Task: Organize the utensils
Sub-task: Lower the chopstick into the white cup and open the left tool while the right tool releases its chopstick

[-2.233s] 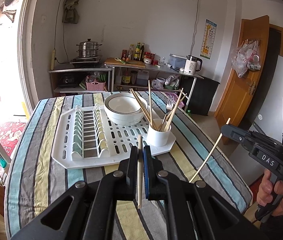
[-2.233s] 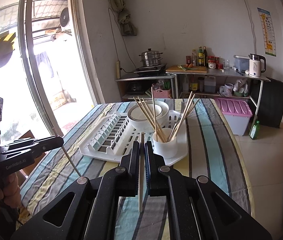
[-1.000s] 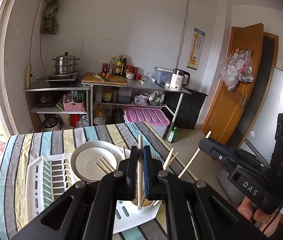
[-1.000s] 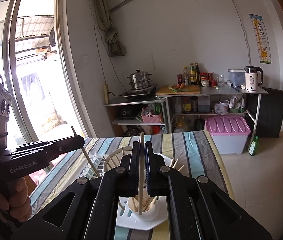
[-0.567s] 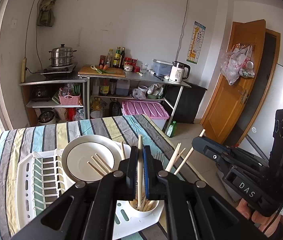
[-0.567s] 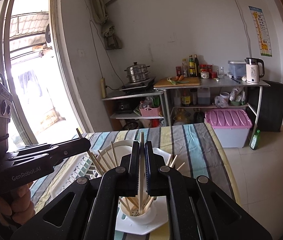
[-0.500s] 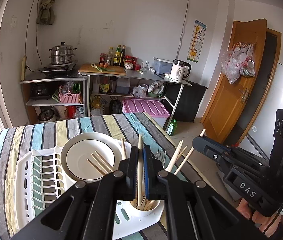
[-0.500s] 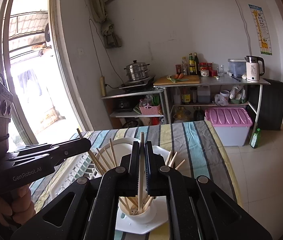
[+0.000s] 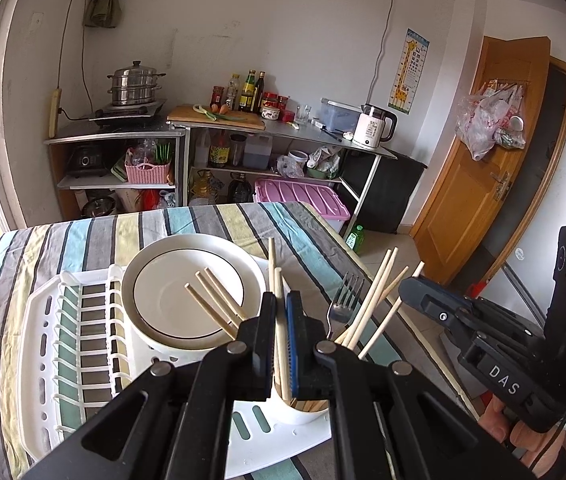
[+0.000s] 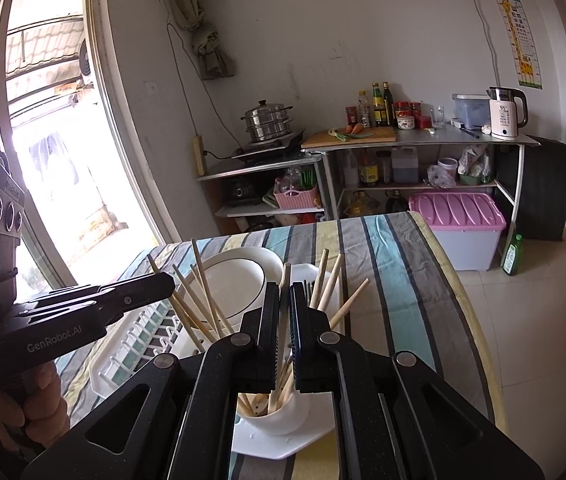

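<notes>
A: Which step were we on?

B: Dropping chopsticks into the white cup [image 9: 303, 410] at the near corner of the drying rack [image 9: 43, 344]. The left gripper [image 9: 281, 320] was pinched on one chopstick [image 9: 279, 280], its lower end over the cup's mouth. To its right, the right gripper [image 10: 284, 312] was clamped on a second chopstick [image 10: 285, 276], likewise over the cup.

A: Next move?

B: We judged both needed lowering a little, then the jaws spread — the sticks should slide in.

A: How did they look?

B: Pale, thin wood, near upright. The cup already held a splayed bunch of chopsticks and a fork [image 9: 345, 294] — crowded, so snagging seemed possible.
</notes>
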